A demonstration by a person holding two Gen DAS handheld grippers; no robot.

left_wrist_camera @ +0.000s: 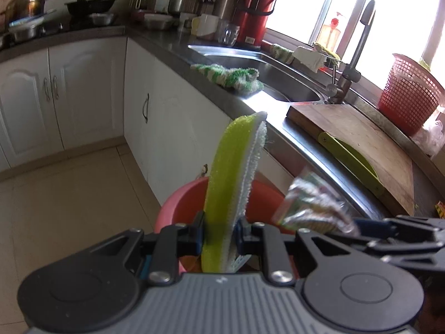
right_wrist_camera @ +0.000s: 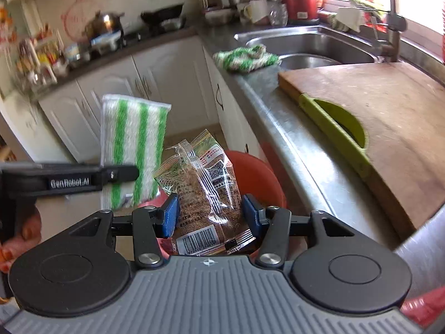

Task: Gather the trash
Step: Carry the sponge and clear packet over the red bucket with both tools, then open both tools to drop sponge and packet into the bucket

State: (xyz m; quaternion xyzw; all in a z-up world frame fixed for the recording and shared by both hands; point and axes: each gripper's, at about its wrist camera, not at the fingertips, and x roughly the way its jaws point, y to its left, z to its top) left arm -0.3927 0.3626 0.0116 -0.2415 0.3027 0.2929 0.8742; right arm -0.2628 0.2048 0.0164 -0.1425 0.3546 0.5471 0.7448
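Observation:
My left gripper (left_wrist_camera: 219,228) is shut on a green-and-white striped sponge (left_wrist_camera: 230,167), which shows edge-on here and stands up from the jaws. In the right wrist view the sponge (right_wrist_camera: 133,144) shows its striped face, with the left gripper (right_wrist_camera: 122,174) clamped across its lower part. My right gripper (right_wrist_camera: 211,214) is shut on a clear food packet (right_wrist_camera: 205,183) with brown contents and a barcode. The packet (left_wrist_camera: 311,208) is a blur in the left wrist view. Both items hang over a red bin (right_wrist_camera: 256,172) on the floor beside the cabinets; the bin (left_wrist_camera: 183,203) lies just beyond the left jaws.
A grey counter (right_wrist_camera: 278,128) runs along the right with a wooden cutting board (right_wrist_camera: 375,105), a green tool (right_wrist_camera: 333,122) on its edge, a steel sink (right_wrist_camera: 311,44) and a striped cloth (right_wrist_camera: 244,58). A red mesh basket (left_wrist_camera: 408,97) stands by the window. White cabinets (left_wrist_camera: 83,89) line the tiled floor.

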